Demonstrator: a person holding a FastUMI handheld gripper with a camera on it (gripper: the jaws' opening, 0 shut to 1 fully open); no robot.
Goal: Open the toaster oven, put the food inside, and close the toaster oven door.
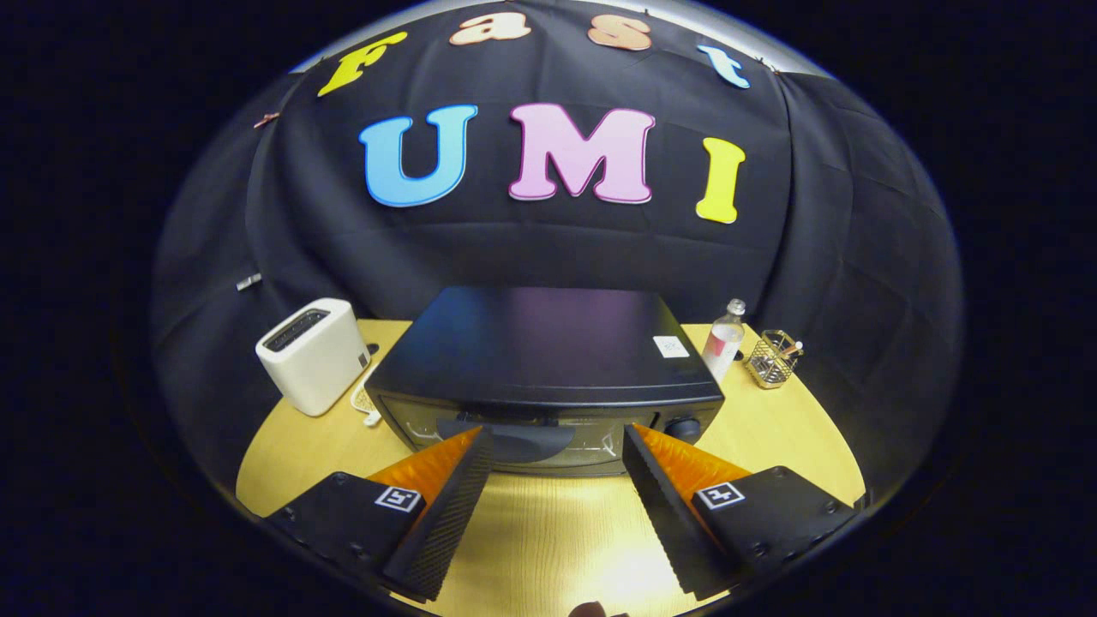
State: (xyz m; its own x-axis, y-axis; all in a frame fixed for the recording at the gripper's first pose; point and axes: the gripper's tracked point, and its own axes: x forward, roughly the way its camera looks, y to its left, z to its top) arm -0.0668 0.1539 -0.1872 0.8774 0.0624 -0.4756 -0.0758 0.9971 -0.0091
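Pale wooden tabletop (548, 531) carries a black toaster oven (548, 368) dead ahead at twelve o'clock, door closed. Its handle (514, 439) sits just beyond the gripper (557, 450), whose jaws are spread wide with nothing between them. At ten o'clock stands a white toaster (314, 355); at two o'clock a clear bottle (724, 340) and a wire basket (773, 358).
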